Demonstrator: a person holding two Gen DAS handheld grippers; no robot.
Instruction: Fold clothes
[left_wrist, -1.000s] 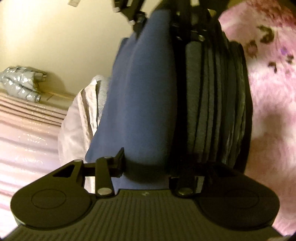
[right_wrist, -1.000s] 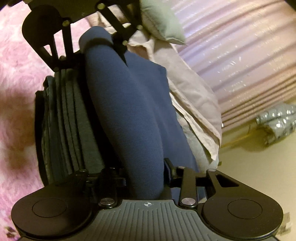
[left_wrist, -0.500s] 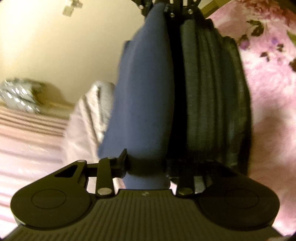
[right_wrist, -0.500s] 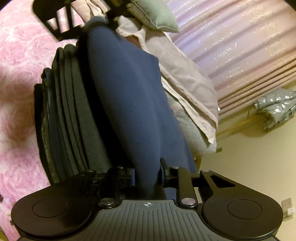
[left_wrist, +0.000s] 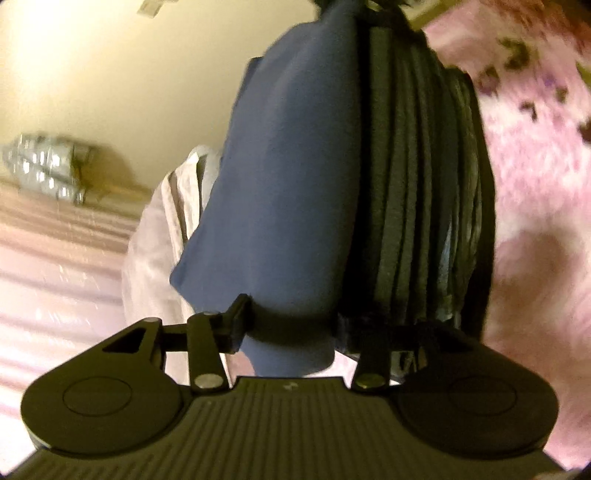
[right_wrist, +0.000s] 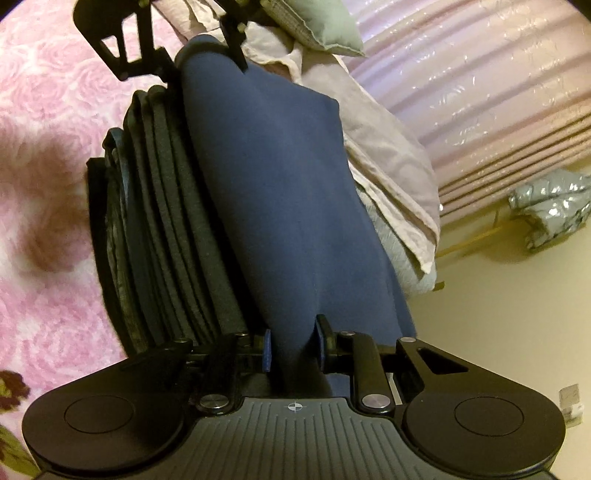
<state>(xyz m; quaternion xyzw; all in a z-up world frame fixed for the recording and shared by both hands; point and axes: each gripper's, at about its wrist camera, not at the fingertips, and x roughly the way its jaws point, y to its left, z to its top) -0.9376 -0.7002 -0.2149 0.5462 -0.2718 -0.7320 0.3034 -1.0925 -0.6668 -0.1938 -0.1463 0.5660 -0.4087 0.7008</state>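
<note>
Your left gripper (left_wrist: 291, 328) and right gripper (right_wrist: 293, 349) each pinch one end of the folded navy-blue fleece garment (right_wrist: 280, 192), its fold running toward twelve o'clock, the left jaws having just eased wider. It rests against the stack of folded dark grey clothes (right_wrist: 166, 221) on the pink rose-patterned plush blanket (right_wrist: 44, 155). Keep both ends level and lower it squarely onto that stack.

Both hand-held grippers (left_wrist: 291, 325) (right_wrist: 293, 349) clamped, tilted downward

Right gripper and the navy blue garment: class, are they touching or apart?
Touching. In the right wrist view, the right gripper has both blue pads pressed into a pinched fold of the navy blue garment, with no gap showing on either side.
</note>
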